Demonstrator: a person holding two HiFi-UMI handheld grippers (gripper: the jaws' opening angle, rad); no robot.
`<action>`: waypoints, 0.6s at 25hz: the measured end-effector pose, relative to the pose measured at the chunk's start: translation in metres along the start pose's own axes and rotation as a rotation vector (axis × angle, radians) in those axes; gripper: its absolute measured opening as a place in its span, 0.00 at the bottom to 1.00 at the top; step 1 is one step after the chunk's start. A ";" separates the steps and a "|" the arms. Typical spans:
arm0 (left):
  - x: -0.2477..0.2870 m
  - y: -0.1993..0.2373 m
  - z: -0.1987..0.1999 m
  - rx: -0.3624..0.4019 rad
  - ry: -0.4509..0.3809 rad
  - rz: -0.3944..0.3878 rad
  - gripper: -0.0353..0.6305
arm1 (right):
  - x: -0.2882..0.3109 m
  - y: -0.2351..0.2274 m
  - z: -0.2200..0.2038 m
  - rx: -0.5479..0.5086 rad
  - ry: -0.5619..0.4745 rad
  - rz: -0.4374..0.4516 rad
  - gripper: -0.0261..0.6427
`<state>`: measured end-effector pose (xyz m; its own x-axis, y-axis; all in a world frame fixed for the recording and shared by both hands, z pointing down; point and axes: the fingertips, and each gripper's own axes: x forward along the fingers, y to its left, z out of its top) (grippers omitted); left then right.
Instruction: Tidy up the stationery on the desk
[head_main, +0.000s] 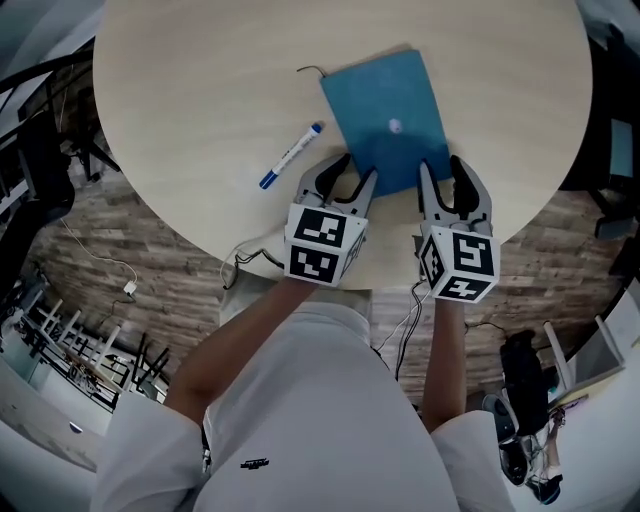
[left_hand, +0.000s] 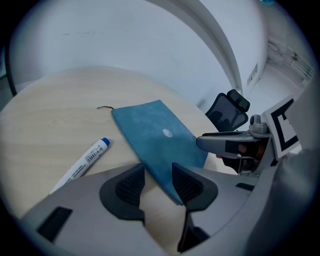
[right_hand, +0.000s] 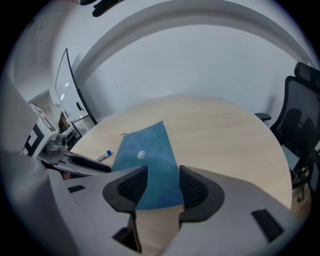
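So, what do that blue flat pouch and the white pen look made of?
The flat blue rectangular pouch: probably suede-like or felt fabric, matte, with mottled nap and no glare. The white marker pen with blue cap: likely smooth plastic, its barrel carrying a printed label.

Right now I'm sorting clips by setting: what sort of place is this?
Likely an office meeting room: a round wooden table, a black office chair beside it, a marker pen lying on it.

even, soft light; sharp focus (fisheye bending, dark corners)
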<state>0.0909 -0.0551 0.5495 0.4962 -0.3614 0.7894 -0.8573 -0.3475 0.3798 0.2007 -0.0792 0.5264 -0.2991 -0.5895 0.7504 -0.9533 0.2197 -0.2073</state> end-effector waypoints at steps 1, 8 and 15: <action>-0.001 0.001 -0.001 0.004 -0.003 0.004 0.30 | 0.002 0.000 -0.001 -0.014 0.007 -0.008 0.33; -0.001 0.002 0.001 -0.018 -0.008 0.006 0.30 | 0.015 -0.001 -0.012 -0.018 0.067 0.010 0.37; -0.002 0.006 0.000 0.001 -0.004 0.008 0.30 | 0.009 0.010 -0.018 -0.010 0.087 0.040 0.37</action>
<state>0.0849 -0.0561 0.5501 0.4901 -0.3677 0.7903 -0.8610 -0.3454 0.3732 0.1895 -0.0683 0.5430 -0.3312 -0.5104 0.7936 -0.9402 0.2494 -0.2320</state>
